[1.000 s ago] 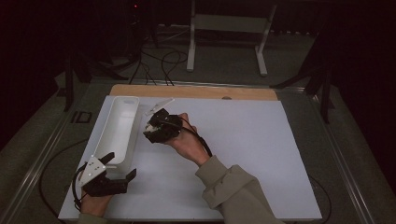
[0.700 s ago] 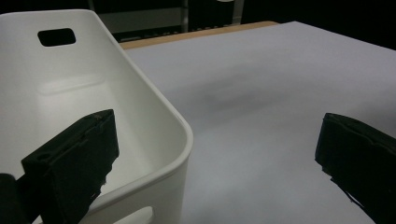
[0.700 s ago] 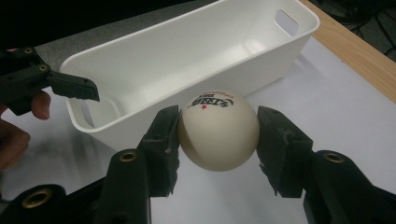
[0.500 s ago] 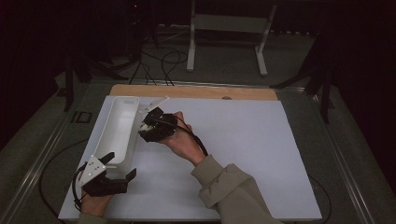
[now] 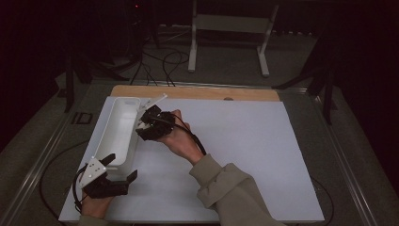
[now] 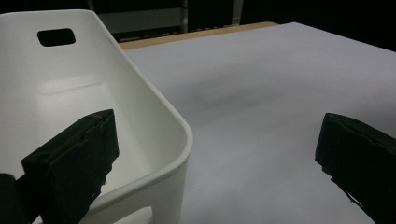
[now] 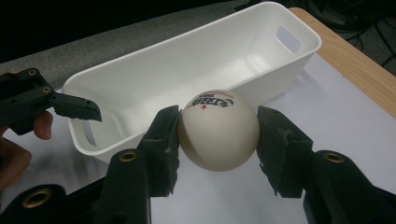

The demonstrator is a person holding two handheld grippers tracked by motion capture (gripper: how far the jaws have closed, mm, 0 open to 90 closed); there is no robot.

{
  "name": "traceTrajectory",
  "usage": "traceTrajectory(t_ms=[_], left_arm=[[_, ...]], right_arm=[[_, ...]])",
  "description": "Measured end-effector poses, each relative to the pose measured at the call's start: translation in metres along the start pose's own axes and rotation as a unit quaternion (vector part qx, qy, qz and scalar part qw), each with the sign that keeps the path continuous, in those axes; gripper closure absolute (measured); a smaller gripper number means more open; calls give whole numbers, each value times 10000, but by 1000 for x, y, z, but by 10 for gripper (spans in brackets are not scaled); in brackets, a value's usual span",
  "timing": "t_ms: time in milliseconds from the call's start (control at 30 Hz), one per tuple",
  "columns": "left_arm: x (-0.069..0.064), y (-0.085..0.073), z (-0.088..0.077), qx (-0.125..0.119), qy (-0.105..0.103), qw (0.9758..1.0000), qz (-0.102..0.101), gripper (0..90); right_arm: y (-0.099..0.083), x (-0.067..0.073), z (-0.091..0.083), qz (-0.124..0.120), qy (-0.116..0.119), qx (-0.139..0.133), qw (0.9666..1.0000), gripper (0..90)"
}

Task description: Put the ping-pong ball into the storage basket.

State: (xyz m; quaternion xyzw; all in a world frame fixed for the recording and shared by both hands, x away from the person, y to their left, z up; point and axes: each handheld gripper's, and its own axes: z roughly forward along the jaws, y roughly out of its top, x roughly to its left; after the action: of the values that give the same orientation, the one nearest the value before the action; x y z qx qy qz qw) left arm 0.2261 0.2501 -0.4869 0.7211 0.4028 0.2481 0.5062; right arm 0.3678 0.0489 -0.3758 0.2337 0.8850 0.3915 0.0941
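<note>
The right gripper (image 7: 218, 128) holds a white ball (image 7: 218, 129) with printed letters between its jaws, which press on both sides of it. The ball is above the white worktop (image 5: 244, 141), just beside the right wall of the long white bin (image 5: 120, 129). The left gripper (image 5: 115, 169) is at the near end of the bin, its jaws open, one inside the bin, one outside.

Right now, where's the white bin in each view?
High view: white bin, left of centre, lengthwise away from the camera.
Left gripper view: left side, near corner between the open left tongs.
Right gripper view: upper centre, behind the ball.
Shared landmark: wooden table edge.
</note>
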Motion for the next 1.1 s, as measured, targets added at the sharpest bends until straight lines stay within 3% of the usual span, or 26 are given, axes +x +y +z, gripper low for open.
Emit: traceTrajectory(t_ms=[1100], left_arm=[[0, 0, 0, -11, -21, 10000, -15, 0]], right_arm=[[9, 4, 13, 46, 46, -65, 10000, 507]])
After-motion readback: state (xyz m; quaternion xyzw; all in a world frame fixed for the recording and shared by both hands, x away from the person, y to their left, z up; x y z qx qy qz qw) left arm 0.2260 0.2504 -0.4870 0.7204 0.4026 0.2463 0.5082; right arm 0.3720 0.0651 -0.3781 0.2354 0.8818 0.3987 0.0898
